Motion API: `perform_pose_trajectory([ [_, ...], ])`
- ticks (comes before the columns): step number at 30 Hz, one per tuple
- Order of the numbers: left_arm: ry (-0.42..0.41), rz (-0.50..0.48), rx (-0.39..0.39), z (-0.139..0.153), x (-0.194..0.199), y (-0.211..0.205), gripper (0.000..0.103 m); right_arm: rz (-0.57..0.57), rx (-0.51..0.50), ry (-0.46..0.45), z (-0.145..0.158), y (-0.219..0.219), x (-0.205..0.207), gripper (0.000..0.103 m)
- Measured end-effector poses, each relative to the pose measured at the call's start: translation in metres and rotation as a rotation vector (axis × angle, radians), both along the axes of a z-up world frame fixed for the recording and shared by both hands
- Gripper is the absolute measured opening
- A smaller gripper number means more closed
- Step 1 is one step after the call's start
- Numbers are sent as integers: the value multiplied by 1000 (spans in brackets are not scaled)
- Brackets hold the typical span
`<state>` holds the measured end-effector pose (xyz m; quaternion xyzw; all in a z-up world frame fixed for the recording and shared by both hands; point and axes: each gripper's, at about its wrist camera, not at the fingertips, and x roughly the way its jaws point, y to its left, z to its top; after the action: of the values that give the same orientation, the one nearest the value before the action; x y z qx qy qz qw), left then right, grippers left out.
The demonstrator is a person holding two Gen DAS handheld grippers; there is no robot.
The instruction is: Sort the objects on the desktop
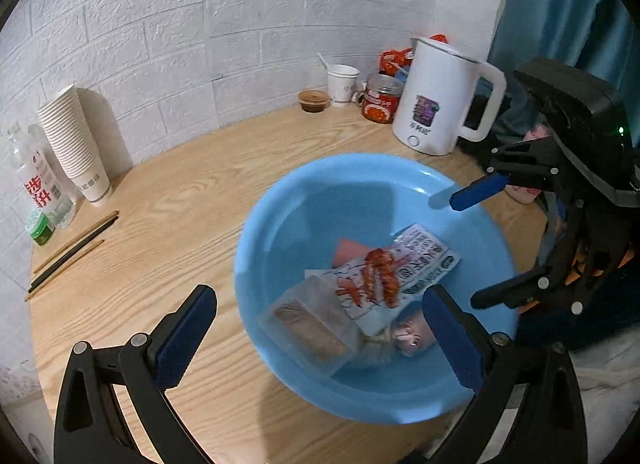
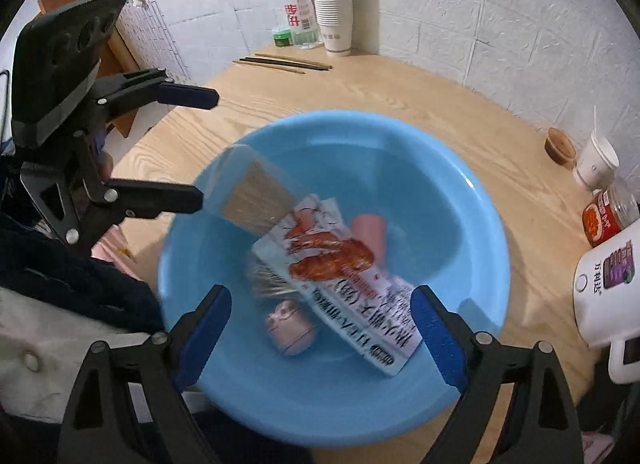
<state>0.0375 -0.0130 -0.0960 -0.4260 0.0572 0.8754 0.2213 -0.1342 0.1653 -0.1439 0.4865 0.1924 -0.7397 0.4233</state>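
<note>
A blue plastic basin (image 1: 360, 172) (image 2: 440, 184) stands on the round wooden table. In it lie a white snack packet printed with red crayfish (image 1: 400, 268) (image 2: 340, 276), a pink wrapped piece (image 1: 350, 250) (image 2: 370, 232), a small pink round thing (image 1: 408, 338) (image 2: 290, 330) and a clear box of brown sticks (image 1: 308, 324) (image 2: 256, 196), blurred and tilted against the basin's side. My left gripper (image 1: 320, 304) (image 2: 204, 148) hovers open over the basin's edge. My right gripper (image 2: 322, 300) (image 1: 466, 250) is open above the opposite edge. No pad touches anything.
By the brick wall stand a white kettle (image 1: 436, 104), a red-labelled jar (image 1: 382, 98), a paper cup (image 1: 342, 82) and a brown sauce tub (image 1: 314, 101). A stack of paper cups (image 1: 76, 140), a bottle (image 1: 40, 184) and chopsticks (image 1: 72, 252) sit on the far side.
</note>
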Motion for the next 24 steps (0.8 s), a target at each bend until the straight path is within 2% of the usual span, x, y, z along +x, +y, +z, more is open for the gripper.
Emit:
perform_pose_trajectory([
  [3,18,-20,-3,9,7,3,103,-28,-20,-23,16,6,9,96],
  [14,5,-31,-2,9,8,5,103,-132,-13,-43,9,40,13,96],
  [24,-17,-32,-13,4,5,7,103,-171,-3,-61,8,33,28,96],
])
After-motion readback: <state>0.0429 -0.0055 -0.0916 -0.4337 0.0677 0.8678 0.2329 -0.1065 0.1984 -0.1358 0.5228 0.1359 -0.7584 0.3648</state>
